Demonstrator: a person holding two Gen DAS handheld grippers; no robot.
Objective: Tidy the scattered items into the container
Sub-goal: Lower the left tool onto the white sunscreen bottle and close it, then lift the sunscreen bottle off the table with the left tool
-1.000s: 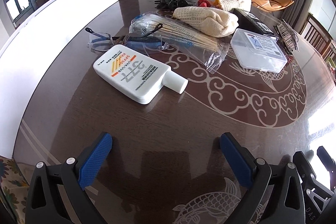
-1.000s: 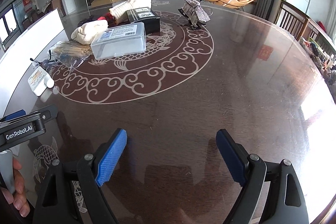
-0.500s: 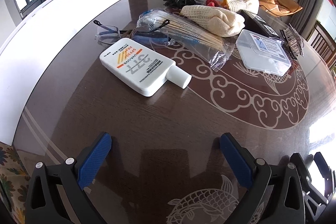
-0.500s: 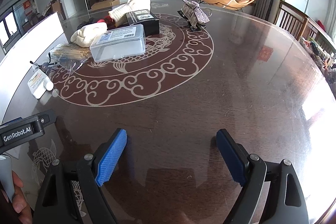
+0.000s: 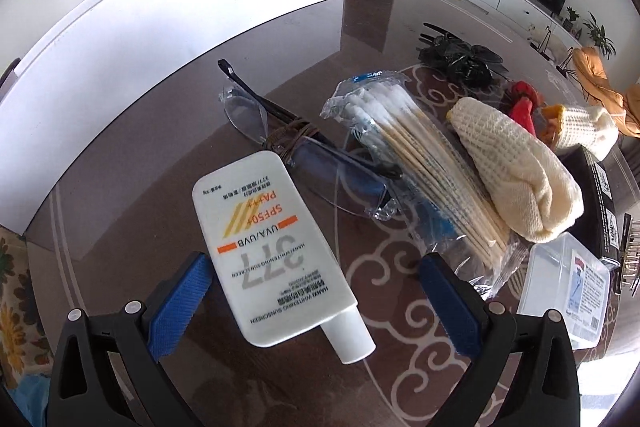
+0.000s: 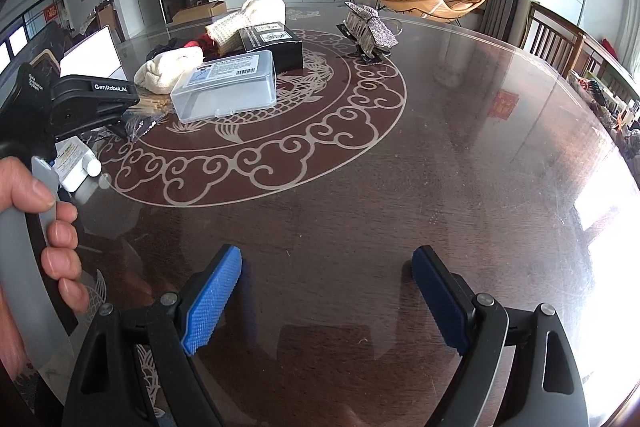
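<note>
A living room with a television and orange armchairs lies behind a large round dark glossy desk (image 6: 440, 155) inlaid with a pale cloud-scroll ring. Nothing looks tidied yet, as far as the views show: every item lies loose on the desk, and the tall white-walled container (image 5: 168, 39) stands along its left side, its inside hidden from both cameras.

The left gripper (image 5: 312, 293) has its blue pads spread wide apart on either side of a flat white sunscreen bottle (image 5: 268, 251) with orange print; the left pad sits just beside the bottle's edge, the right pad well clear of it, and the cap points toward the camera. Whether either pad touches is unclear. Just beyond lie clear safety glasses (image 5: 304, 155) with dark arms, a clear bag of wooden cotton swabs (image 5: 420, 163), a cream knitted roll (image 5: 516, 175) and a clear lidded plastic box (image 5: 568, 287).

The right gripper (image 6: 326, 295) hovers with jaws apart and empty over bare desk, well away from the pile.

The bottle seems the first pick; all else remains.
</note>
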